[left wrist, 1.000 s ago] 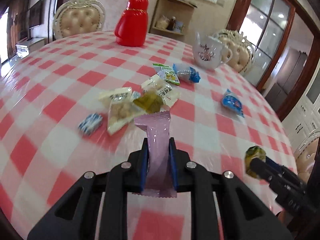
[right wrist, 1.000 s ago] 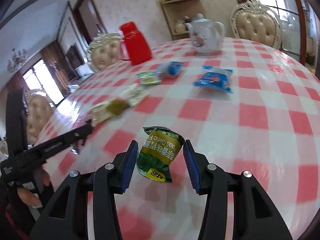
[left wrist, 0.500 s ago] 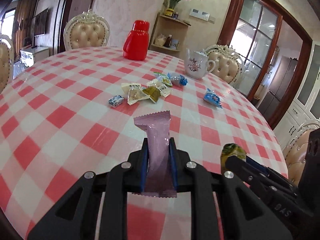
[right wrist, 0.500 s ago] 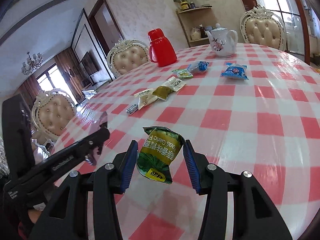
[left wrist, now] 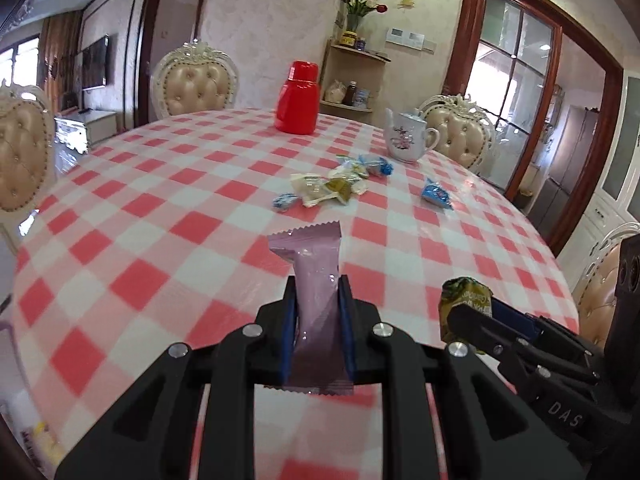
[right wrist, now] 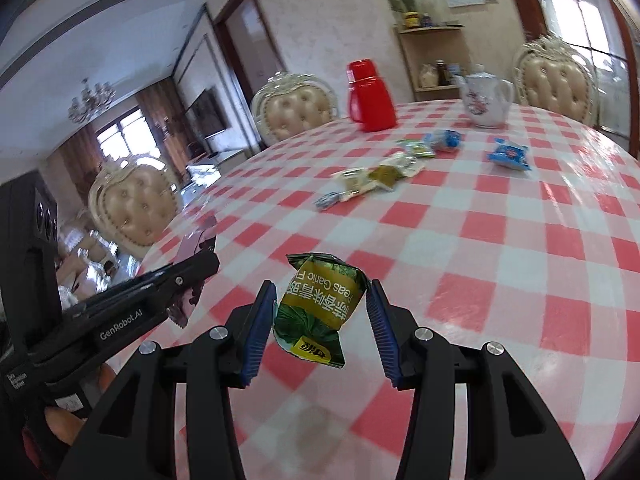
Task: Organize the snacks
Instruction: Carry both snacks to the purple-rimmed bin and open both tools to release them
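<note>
The left gripper [left wrist: 318,312] was closed tight on a purple wrapper [left wrist: 316,280], which stood upright between the blue pads [left wrist: 287,332] above the checked tablecloth [left wrist: 160,216], well short of the red flask [left wrist: 298,98] at the far edge. To its right, the right gripper [right wrist: 322,312] held a green pea packet [right wrist: 320,304]; its fingers stood fairly wide, the left pad touching the packet and the right one just beside it, the packet lifted off the cloth. A loose cluster of snacks [left wrist: 328,190] lay in front of the flask, nearer the grippers. Right of that cluster a blue packet [left wrist: 436,196] lay alone. A white teapot [left wrist: 406,138] stood right of the flask.
</note>
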Tool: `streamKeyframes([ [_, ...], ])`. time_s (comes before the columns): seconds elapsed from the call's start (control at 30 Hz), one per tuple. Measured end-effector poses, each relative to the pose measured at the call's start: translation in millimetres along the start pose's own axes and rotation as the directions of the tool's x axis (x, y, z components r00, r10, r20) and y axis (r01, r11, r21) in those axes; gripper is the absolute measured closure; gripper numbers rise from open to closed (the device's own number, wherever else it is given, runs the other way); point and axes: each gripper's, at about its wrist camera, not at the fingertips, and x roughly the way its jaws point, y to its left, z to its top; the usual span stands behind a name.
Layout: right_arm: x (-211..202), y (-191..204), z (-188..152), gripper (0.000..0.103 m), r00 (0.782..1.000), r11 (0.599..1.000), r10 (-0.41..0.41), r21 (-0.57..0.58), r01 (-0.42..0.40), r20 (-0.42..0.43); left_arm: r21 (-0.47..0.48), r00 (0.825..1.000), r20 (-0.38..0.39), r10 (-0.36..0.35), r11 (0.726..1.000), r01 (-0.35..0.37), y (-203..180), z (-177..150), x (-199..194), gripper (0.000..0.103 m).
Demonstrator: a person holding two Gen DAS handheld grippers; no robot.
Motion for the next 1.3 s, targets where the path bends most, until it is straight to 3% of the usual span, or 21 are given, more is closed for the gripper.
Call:
streamKeyframes([
  [0.27,-0.7,57.2,-16.5,0.056,0.996,0.991,0.084,-0.104,-0.088,-0.039,-0.007,0.998,-0.016,0.056,0.998,-0.056,38.2,-17.6,-38.0,0.084],
  [0.57,-6.5,139.7,-37.7,0.056,0.972,0.946,0.217,-0.228,-0.231,-0.087,-0.068,0.988,0.057,0.141,0.988,-0.137,102.7,-33.5,-112.3,0.084],
  [0.77,3.5,200.1,-62.2,0.056,0.939,0.886,0.297,-0.315,-0.339,-0.177,-0.091,0.968,0.043,0.249,0.965,-0.244,157.4,-48.2,-147.1,0.084],
  [0.93,13.0,244.7,-89.8,0.056,0.908,0.826,0.325,-0.388,-0.409,-0.264,-0.099,0.939,-0.026,0.342,0.934,-0.343,201.8,-63.7,-156.3,0.083],
  [1.1,21.6,277.0,-113.7,0.056,0.861,0.76,0.367,-0.42,-0.496,-0.352,-0.114,0.912,-0.068,0.404,0.905,-0.41,234.6,-75.4,-166.9,0.083],
  [1.17,21.1,287.2,-121.9,0.05,0.833,0.724,0.401,-0.424,-0.544,-0.382,-0.117,0.905,-0.08,0.418,0.898,-0.425,240.4,-75.9,-168.5,0.081],
  [1.2,20.6,289.9,-123.8,0.046,0.832,0.719,0.405,-0.43,-0.546,-0.379,-0.125,0.901,-0.084,0.426,0.893,-0.433,243.7,-76.4,-170.3,0.065],
  [1.23,18.1,290.4,-123.3,0.037,0.836,0.715,0.411,-0.44,-0.543,-0.364,-0.145,0.896,-0.085,0.437,0.884,-0.445,246.9,-75.7,-172.9,0.032],
  [1.27,16.4,289.5,-121.9,0.035,0.839,0.718,0.415,-0.441,-0.539,-0.352,-0.171,0.888,-0.064,0.455,0.872,-0.459,248.6,-75.0,-177.7,0.02],
  [1.3,14.4,287.4,-119.3,0.034,0.842,0.723,0.421,-0.436,-0.536,-0.337,-0.185,0.883,-0.042,0.467,0.865,-0.467,247.7,-74.6,-181.5,0.017],
])
